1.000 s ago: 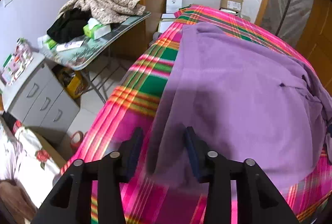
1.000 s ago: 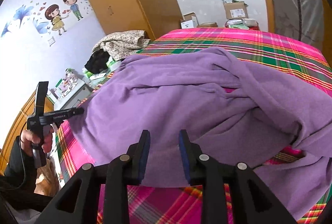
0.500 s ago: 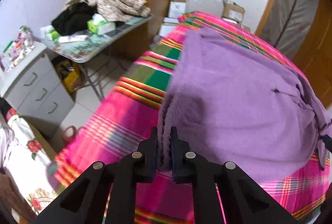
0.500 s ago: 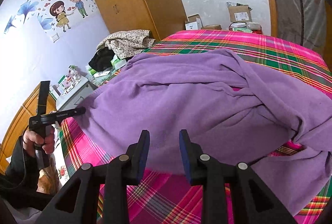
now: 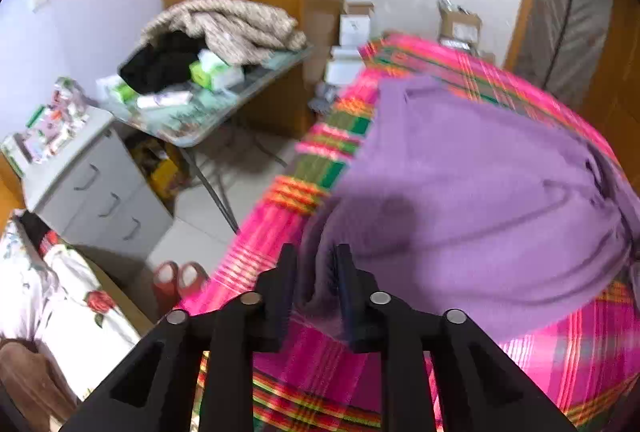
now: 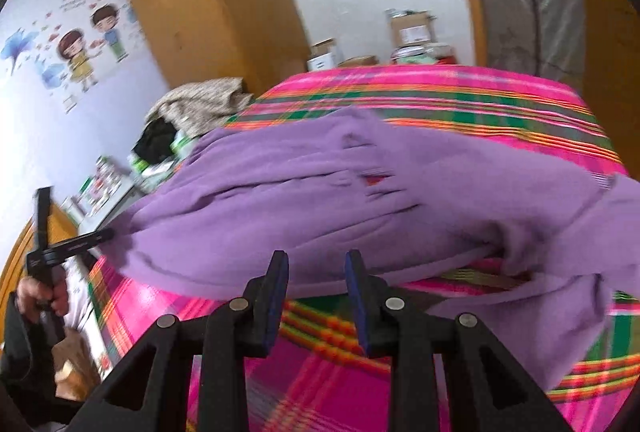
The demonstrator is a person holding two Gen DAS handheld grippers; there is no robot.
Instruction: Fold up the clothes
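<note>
We see the purple garment point(image 5: 480, 192) spread over the bed's plaid cover point(image 6: 440, 96). Our left hand-held gripper point(image 5: 314, 288) reaches level along the bed's edge, its fingers pinching the garment's bunched corner. Our right hand-held gripper point(image 6: 316, 288) hovers above the garment's near hem, fingers spread and holding nothing. A hand point(image 6: 40, 296) grips the left tool's handle.

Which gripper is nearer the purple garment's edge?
Left. The left gripper has the purple garment bunched between its fingers; the right gripper hangs open just short of the hem.
</note>
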